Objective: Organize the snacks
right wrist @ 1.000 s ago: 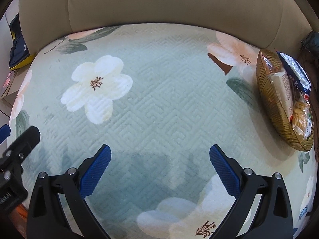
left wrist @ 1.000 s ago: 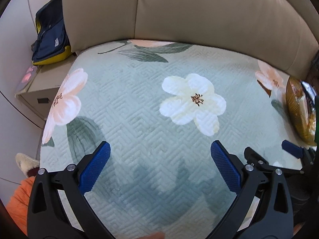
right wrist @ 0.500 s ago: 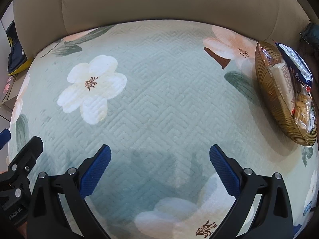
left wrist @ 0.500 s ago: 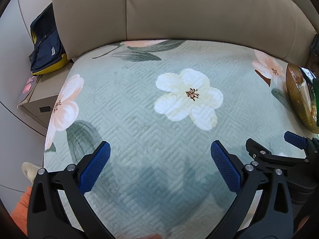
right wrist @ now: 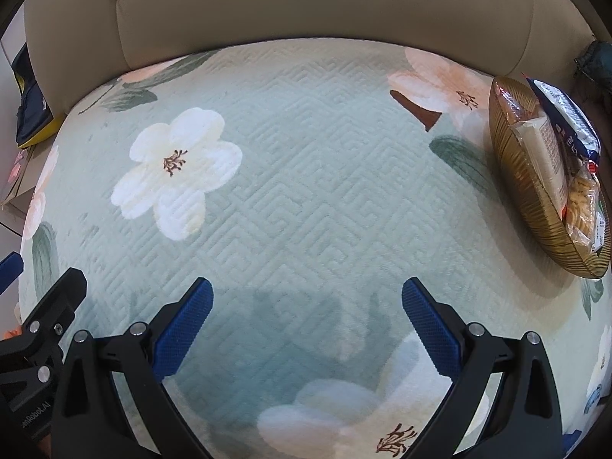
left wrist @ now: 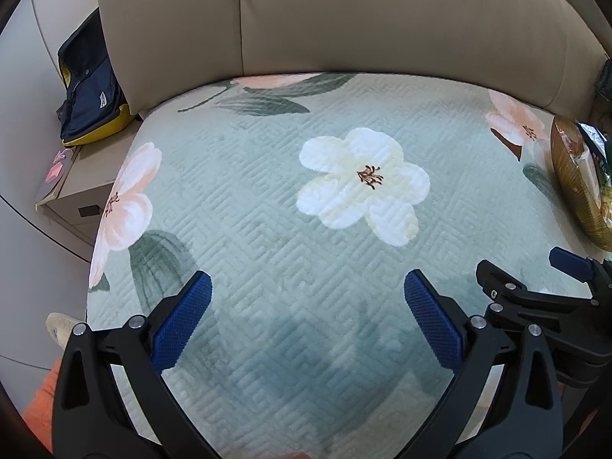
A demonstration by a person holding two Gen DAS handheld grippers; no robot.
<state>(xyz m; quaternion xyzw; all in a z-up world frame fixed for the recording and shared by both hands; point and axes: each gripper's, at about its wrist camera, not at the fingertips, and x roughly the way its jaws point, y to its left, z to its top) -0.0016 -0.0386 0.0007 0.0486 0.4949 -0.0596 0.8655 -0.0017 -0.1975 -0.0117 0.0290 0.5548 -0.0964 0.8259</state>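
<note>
Two grippers, left (left wrist: 308,302) and right (right wrist: 307,300), gape wide, empty; one gold basket (right wrist: 512,176) holds several snack packets (right wrist: 547,145)

Both wrist views look down, near, over the floral cushion (left wrist: 306,229), sharing its white flower (right wrist: 176,172).

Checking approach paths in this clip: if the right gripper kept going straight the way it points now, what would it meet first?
Probably only the floral cushion cover: the open right gripper points at bare fabric, then the beige sofa back. The gold snack basket sits well off to its right, outside that line. Depth is hard to judge.
</note>
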